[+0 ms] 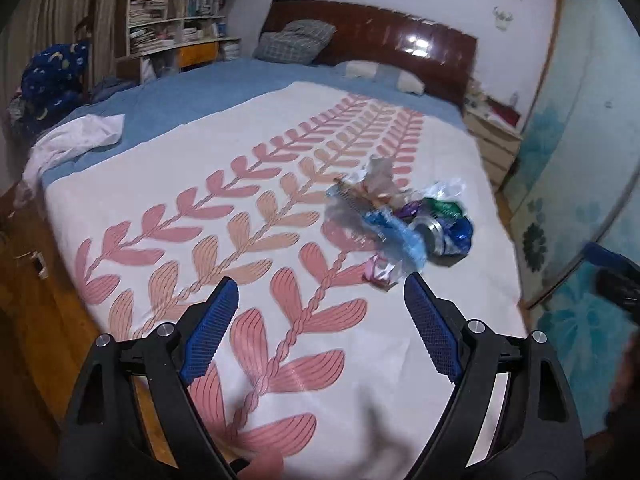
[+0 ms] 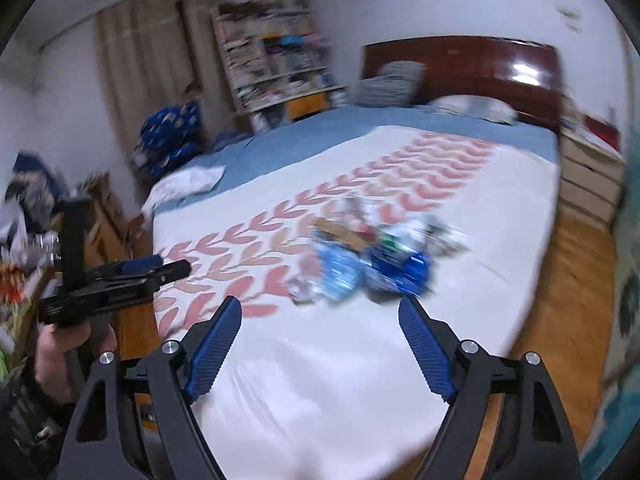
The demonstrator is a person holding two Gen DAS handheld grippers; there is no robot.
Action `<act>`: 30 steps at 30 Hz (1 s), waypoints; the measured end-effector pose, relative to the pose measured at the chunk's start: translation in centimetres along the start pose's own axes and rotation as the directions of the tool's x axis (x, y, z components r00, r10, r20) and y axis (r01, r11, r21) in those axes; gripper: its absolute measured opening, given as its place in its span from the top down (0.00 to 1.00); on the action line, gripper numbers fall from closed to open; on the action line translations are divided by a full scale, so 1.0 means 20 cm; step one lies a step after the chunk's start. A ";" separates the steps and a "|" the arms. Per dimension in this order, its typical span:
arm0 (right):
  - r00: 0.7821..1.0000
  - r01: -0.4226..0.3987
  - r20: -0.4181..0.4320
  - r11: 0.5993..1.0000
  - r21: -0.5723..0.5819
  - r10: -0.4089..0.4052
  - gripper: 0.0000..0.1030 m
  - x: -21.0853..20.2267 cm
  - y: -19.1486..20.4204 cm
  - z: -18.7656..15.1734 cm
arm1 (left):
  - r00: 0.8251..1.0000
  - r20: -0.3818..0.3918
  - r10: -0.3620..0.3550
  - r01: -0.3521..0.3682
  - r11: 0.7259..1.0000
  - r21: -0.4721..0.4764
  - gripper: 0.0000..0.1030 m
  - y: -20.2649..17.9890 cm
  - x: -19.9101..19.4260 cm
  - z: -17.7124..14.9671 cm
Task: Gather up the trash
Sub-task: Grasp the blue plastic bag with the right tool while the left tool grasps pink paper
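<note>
At the foot of the bed, both grippers hang over the white bedspread (image 1: pixel 360 380) with nothing between their fingers. The left gripper (image 1: pixel 320 288) has its blue pads spread wide apart, and so does the right gripper (image 2: pixel 320 306). In the right wrist view the left gripper shows again from the side, off past the bed's left edge, gripped by a hand (image 2: pixel 60 356); from that angle I cannot tell how its fingers stand.

The bedspread carries rows of pink and peach leaf shapes running up toward the headboard, and it lies over a blue sheet (image 1: pixel 192 88). Just ahead of both grippers, toward the right side of the bed, sits the trash pile (image 1: pixel 400 220): crumpled clear plastic, blue wrappers, something green and purple, and a crushed can (image 1: pixel 430 232) lying on its side. A small pink scrap (image 1: pixel 378 272) lies at the pile's near edge. The right wrist view is smeared, so the pile there reads only as blue and white blur.

Farther off, a white cloth (image 1: pixel 76 140) is bunched at the bed's left edge, with a dark blue patterned blanket (image 1: pixel 52 80) heaped beyond it. A checked pillow (image 1: pixel 296 40) leans on the dark wooden headboard (image 1: pixel 400 40). A crowded bookshelf (image 1: pixel 176 4) stands in the left corner beside curtains, and a pale dresser (image 1: pixel 496 140) stands right of the bed on the wooden floor.
</note>
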State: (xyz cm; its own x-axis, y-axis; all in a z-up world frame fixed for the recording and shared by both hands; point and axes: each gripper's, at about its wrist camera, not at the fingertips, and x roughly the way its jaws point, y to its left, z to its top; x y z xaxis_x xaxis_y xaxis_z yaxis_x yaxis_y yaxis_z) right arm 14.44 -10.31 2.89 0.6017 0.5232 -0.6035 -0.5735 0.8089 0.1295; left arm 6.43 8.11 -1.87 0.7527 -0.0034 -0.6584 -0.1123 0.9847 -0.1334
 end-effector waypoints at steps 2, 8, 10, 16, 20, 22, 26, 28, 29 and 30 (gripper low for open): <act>0.999 -0.015 -0.041 0.997 -0.075 0.012 0.33 0.20 0.12 0.08 | 1.000 -0.016 0.014 -0.014 1.000 0.001 0.18 0.02 -0.02 -0.02; 0.986 0.020 -0.158 0.981 -0.192 -0.051 0.35 0.75 0.21 0.22 | 0.997 -0.076 -0.035 0.029 0.997 -0.074 0.18 0.10 0.02 -0.06; 0.975 0.036 -0.211 0.987 -0.155 -0.069 0.38 0.97 0.14 0.23 | 0.995 -0.088 -0.039 0.032 0.996 -0.083 0.18 0.11 0.03 -0.07; 0.927 0.059 -0.375 0.990 0.126 -0.008 0.94 1.32 -0.14 0.13 | 0.994 -0.109 -0.016 0.010 0.998 -0.056 0.18 0.11 0.06 -0.08; 0.955 0.011 -0.293 0.984 0.179 0.042 0.97 1.17 -0.17 0.14 | 0.991 -0.127 -0.037 0.026 0.996 -0.087 0.18 0.11 0.10 -0.07; 0.966 -0.012 -0.252 0.982 0.189 0.060 0.97 1.06 -0.18 0.17 | 0.988 -0.138 -0.073 0.057 0.991 -0.118 0.18 0.10 0.12 -0.06; 0.980 -0.069 -0.164 0.970 0.233 0.110 0.97 0.81 -0.21 0.21 | 0.977 -0.184 -0.106 0.075 0.983 -0.169 0.18 0.06 0.22 -0.07; 0.986 -0.096 -0.113 0.968 0.232 0.125 0.97 0.69 -0.23 0.26 | 0.970 -0.208 -0.126 0.090 0.980 -0.177 0.18 0.02 0.27 -0.07; 0.988 -0.106 -0.089 0.968 0.229 0.130 0.97 0.63 -0.23 0.28 | 0.967 -0.218 -0.130 0.094 0.981 -0.169 0.18 -0.01 0.28 -0.06; 0.988 -0.124 -0.065 0.966 0.225 0.142 0.97 0.56 -0.23 0.30 | 0.966 -0.223 -0.129 0.094 0.983 -0.160 0.18 -0.02 0.30 -0.06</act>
State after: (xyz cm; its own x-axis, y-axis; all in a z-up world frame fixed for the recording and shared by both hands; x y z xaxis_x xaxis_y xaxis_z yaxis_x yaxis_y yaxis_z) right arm 27.10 -6.52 0.33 0.4770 0.6141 -0.6288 -0.5036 0.7773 0.3771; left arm 10.18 7.41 -6.58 0.5968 -0.1692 -0.7844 -0.1436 0.9392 -0.3119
